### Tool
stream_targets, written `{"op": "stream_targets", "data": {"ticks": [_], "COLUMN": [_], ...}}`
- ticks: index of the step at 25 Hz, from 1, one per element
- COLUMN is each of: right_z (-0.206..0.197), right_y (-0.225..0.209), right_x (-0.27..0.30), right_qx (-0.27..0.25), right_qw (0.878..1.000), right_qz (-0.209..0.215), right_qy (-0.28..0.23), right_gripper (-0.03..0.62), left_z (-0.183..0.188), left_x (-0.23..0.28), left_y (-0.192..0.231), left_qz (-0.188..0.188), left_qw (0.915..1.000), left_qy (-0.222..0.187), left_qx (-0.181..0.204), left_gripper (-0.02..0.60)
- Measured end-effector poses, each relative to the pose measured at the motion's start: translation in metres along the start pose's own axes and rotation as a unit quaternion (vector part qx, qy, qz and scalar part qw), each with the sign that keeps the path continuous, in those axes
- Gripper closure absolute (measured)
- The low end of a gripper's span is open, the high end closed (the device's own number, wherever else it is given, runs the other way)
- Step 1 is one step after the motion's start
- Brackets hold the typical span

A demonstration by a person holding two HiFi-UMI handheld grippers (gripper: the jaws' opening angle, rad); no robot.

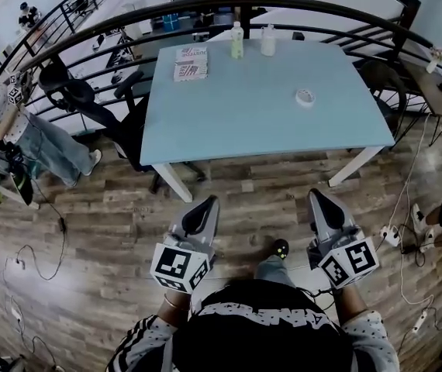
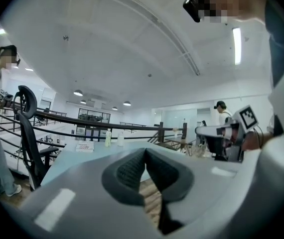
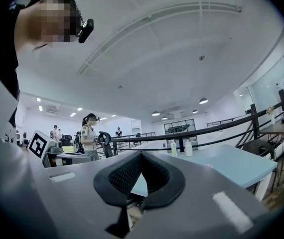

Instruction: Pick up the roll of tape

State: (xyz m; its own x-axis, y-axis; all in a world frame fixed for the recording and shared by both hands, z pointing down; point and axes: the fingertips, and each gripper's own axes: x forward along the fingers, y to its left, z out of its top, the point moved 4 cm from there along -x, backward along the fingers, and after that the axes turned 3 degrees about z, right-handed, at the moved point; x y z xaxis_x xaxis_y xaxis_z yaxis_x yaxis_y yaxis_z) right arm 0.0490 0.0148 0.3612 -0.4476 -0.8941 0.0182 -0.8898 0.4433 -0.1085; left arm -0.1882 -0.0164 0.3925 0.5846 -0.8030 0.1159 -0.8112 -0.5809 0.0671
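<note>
The roll of tape, a small white ring, lies flat on the right part of the light blue table. In the right gripper view it is only a tiny pale speck on the table. Both grippers are held over the wooden floor, short of the table's near edge. My left gripper points toward the table's front left leg; its dark pads meet at the tips with nothing between them. Right of it, my right gripper is shut and empty too.
Two bottles and a booklet sit at the table's far edge. A black railing curves behind it. An office chair and a standing person are to the left. Cables and a power strip lie right.
</note>
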Motion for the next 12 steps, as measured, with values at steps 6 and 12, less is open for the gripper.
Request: {"op": "stream_targets", "data": {"ticks": [6, 12], "right_z": [-0.016, -0.022], "right_y": [-0.055, -0.116], "right_x": [0.000, -0.002], "right_qx": [0.027, 0.043], "right_qw": [1.000, 0.999], "right_qz": [-0.002, -0.012], "right_qy": [0.001, -0.004], "right_gripper": [0.589, 0.589], "left_z": [0.000, 0.006], "left_x": [0.042, 0.090], "left_y": [-0.022, -0.048], "left_qz": [0.004, 0.007], "left_qw": [0.9996, 0.9987], "left_qy": [0.019, 0.031], "left_qx": [0.019, 0.040], "left_gripper": [0.581, 0.581]}}
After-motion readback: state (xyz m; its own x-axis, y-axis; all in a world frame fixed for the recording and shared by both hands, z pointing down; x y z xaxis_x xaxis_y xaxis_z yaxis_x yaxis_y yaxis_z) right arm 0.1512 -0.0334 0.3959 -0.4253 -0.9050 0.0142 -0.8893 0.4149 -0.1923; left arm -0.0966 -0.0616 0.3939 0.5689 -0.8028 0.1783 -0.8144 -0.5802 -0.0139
